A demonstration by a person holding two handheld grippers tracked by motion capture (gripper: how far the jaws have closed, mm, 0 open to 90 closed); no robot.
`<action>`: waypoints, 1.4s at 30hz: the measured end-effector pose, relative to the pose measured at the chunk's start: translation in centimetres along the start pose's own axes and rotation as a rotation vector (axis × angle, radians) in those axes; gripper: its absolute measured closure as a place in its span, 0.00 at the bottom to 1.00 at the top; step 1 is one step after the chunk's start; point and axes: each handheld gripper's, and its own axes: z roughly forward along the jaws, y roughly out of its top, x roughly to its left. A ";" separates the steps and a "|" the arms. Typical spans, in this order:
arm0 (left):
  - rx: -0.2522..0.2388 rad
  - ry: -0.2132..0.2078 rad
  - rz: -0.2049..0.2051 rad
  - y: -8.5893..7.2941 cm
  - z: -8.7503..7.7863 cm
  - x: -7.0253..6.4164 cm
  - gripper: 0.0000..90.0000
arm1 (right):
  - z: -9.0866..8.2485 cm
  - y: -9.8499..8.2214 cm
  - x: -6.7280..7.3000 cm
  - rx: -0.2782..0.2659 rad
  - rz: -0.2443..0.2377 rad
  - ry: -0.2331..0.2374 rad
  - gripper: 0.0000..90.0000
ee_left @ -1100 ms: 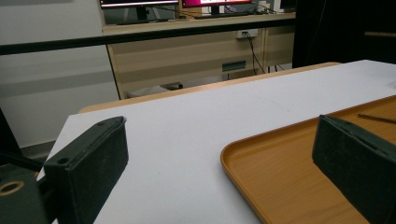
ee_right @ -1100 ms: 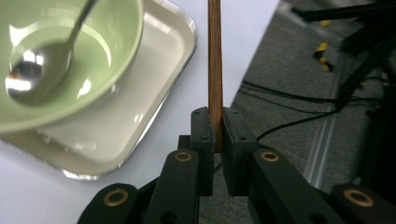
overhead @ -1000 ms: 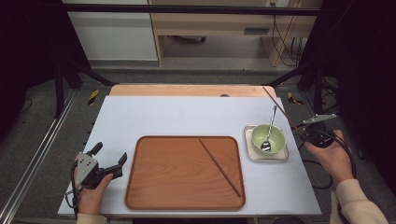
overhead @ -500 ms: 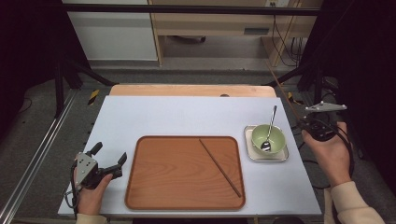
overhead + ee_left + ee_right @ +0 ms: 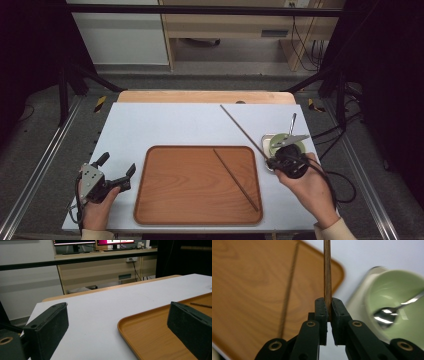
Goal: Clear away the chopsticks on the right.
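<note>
Pale and bare, the worktop [image 5: 165, 125] ran out toward the wooden desk at the back, with the brown tray [image 5: 180, 200] sitting at its near middle. Right tongs [image 5: 327, 307] were clamped on a chopstick [image 5: 242, 128], pads pinching its near end, and in the high view that stick rose from the right tongs [image 5: 272, 161] toward eleven o'clock, its far tip out over the white surface. Its mate, the second chopstick [image 5: 235, 179], lay flat inside the tray, long axis running from eleven down to five o'clock, so the two sticks were close to parallel, the held one up and to the right of the resting one. From the grip, the tray's open wood lay at about nine o'clock, just beside the tongs, with only the tray's right rim between. That looked like the relation to watch: the carried stick would need to cross that rim and come down alongside its partner. Right hand [image 5: 307, 187] was plainly the nearer one, forearm coming in from five o'clock, wrist cocked so the tongs pointed up and left. Just past them, at two o'clock, sat the green bowl [image 5: 287, 144] with a spoon [image 5: 397, 312] in it, close enough to be clipped on a careless swing. Over at the tray's left edge, the left tongs [image 5: 116, 169] stood wide apart and empty, left hand [image 5: 95, 210] resting low on the worktop.
</note>
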 end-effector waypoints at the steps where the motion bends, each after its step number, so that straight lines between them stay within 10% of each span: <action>1: 0.000 0.000 0.000 0.0 0.0 0.0 0.03 | 0.4 -0.1 0.6 0.015 -0.008 0.012 0.94; 15: 0.002 -0.007 -0.003 0.0 0.1 -0.1 0.04 | 3.4 -3.1 6.5 0.197 -0.052 0.115 0.94; 29: 0.010 -0.022 -0.001 0.2 0.2 -0.5 0.04 | 5.0 -4.5 7.8 0.272 -0.025 0.138 0.94; 38: 0.024 -0.030 -0.035 0.4 0.0 -0.4 0.07 | 5.0 -5.1 7.3 0.187 0.004 0.186 0.80; 42: 0.027 -0.034 -0.044 0.7 -0.1 -0.4 0.08 | 4.8 -5.4 6.4 -0.033 -0.003 0.205 0.65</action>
